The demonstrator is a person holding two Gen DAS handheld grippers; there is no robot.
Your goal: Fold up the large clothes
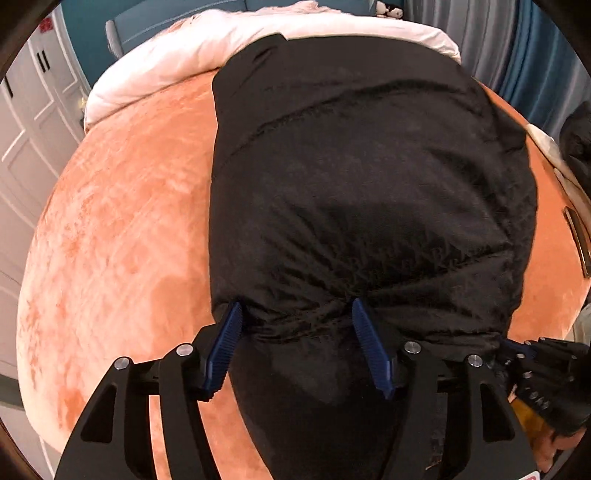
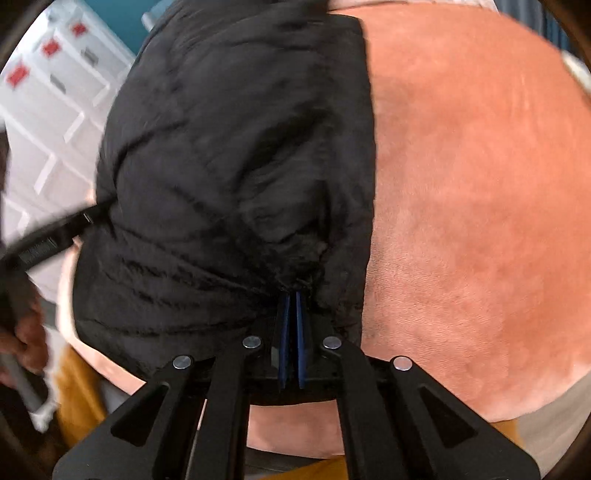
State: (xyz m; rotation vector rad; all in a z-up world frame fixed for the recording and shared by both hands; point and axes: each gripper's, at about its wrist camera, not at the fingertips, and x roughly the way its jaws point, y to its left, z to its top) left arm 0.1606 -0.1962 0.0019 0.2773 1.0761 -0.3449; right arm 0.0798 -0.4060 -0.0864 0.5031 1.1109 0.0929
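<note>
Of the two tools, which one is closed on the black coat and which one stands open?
The right tool is closed: its blue pads pinch the hem of the black padded coat. The left tool stands open, pads apart, coat fabric between them.

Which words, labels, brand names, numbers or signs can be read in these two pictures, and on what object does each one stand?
No text can be read in either view.
Red paper labels on the white cabinet doors: blurred, no characters legible.
Red sticker on the white wardrobe door: too small to read.
Black puffy quilted jacket on the orange plush bedspread: no visible logo or tag.
</note>
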